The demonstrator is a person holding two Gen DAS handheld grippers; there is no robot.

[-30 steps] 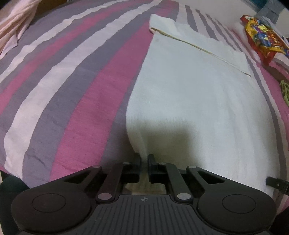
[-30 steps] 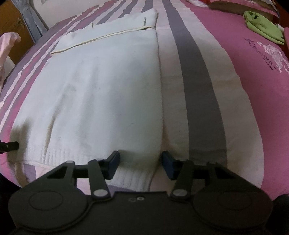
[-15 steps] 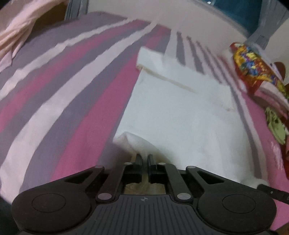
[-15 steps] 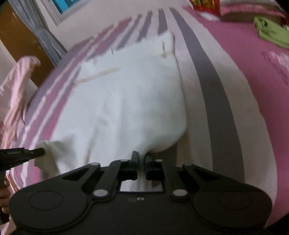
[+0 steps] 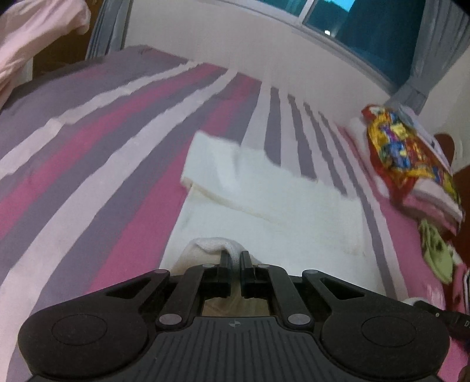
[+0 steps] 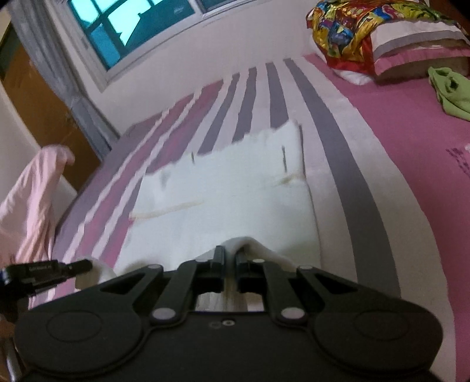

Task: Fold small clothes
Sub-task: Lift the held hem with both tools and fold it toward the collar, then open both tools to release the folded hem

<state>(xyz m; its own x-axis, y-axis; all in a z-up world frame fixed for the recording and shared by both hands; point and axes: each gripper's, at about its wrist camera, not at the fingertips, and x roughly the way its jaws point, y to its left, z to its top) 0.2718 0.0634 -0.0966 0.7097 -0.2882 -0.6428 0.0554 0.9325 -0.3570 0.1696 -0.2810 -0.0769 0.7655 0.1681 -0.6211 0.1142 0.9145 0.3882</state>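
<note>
— So, where are the two grippers?

— Both are tipped down toward the striped bedspread (image 5: 123, 164), each at a near corner of the white garment (image 5: 273, 211). The left gripper (image 5: 234, 258) has its jaws pressed together on a fold of the white knit, which bunches up over the fingertips (image 5: 225, 258). The right gripper (image 6: 228, 254) is likewise clamped on the hem at its own corner, cloth rising in a small peak between its fingers.

— And the garment itself?

— It lies lengthwise on the bedspread, far end flat with a folded band across it, near edge lifted off the bed at both pinched corners. In the right wrist view the left gripper's tip shows at the lower left, touching the white cloth there; in the left wrist view the right gripper's tip shows at the lower right edge.

— Anything else around?

— A colourful foil bag (image 6: 340, 32) sits on a pillow (image 6: 417, 41) at the far right, a green cloth (image 6: 449, 91) just beside it, and a pale pink fabric (image 6: 32, 199) hangs off to the left. A window (image 6: 132, 20) is behind the bed.
</note>
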